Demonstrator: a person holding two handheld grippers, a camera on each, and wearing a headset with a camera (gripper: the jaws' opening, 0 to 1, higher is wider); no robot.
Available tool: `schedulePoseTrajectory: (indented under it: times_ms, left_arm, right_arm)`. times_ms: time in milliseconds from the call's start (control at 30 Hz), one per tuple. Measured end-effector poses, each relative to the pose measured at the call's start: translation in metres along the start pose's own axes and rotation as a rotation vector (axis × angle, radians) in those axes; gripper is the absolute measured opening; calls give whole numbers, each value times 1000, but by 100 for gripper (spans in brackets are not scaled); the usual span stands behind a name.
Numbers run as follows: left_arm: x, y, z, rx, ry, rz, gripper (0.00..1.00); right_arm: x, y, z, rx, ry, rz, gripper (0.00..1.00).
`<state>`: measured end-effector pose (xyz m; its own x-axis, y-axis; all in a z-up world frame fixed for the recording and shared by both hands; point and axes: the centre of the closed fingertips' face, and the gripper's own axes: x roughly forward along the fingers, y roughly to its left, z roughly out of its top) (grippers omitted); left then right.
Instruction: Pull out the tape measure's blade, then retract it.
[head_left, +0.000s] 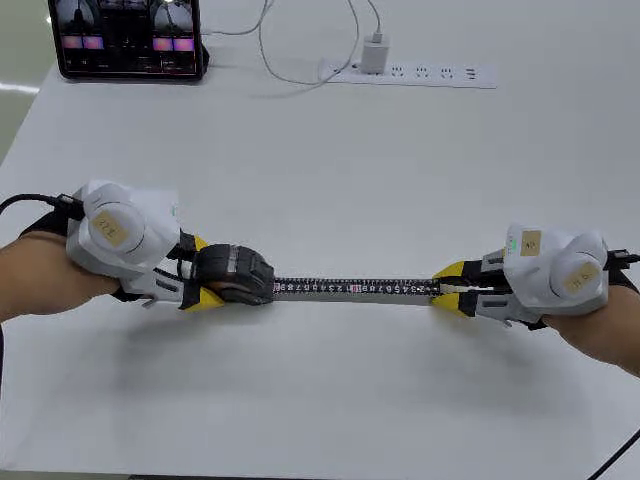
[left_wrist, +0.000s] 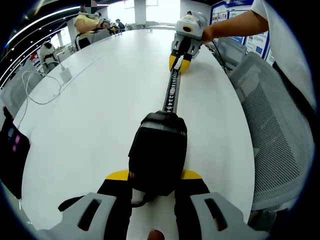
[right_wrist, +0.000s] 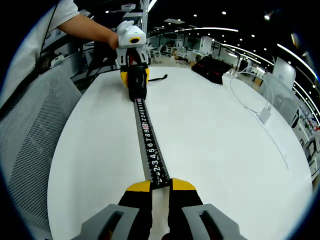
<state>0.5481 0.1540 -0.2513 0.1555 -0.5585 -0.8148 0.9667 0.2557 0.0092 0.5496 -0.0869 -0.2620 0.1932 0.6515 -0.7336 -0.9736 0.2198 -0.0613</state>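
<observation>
A black tape measure case lies on the white table, held between the yellow-tipped jaws of my left gripper. In the left gripper view the case sits right in front of the camera between the jaws. Its blade runs out flat to the right along the table. My right gripper is shut on the blade's end. In the right gripper view the numbered blade stretches away from my right gripper to the case and my left gripper.
A white power strip with a charger and cable lies at the table's far edge. A dark tablet-like device stands at the far left. A mesh chair stands beside the table.
</observation>
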Motion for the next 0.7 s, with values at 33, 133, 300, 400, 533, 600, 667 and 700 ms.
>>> schedulePoseTrajectory:
  times_ms: [33,133,300,400,533,600,667,700]
  left_arm:
    - [0,0,0,0,0,0,28]
    - [0,0,0,1,2,0,28]
    - [0,1,0,0,2,0,28]
    - [0,1,0,2,1,1,28]
    - [0,1,0,2,2,2,28]
    - [0,1,1,2,2,1,28]
    - [0,1,1,1,2,0,28]
    - [0,1,1,1,2,1,28]
  right_arm:
    - [-1,-1,-1,-1,2,0,6]
    - [-4,-2,-4,0,5,-1,6]
    - [-6,-4,-9,-3,12,-3,6]
    - [-7,-4,-11,-2,15,-4,6]
    - [-10,-6,-14,-2,19,-8,6]
    - [-11,-6,-15,-1,21,-8,6]
    - [-12,-6,-16,0,25,-10,6]
    - [-14,-6,-17,0,27,-10,6]
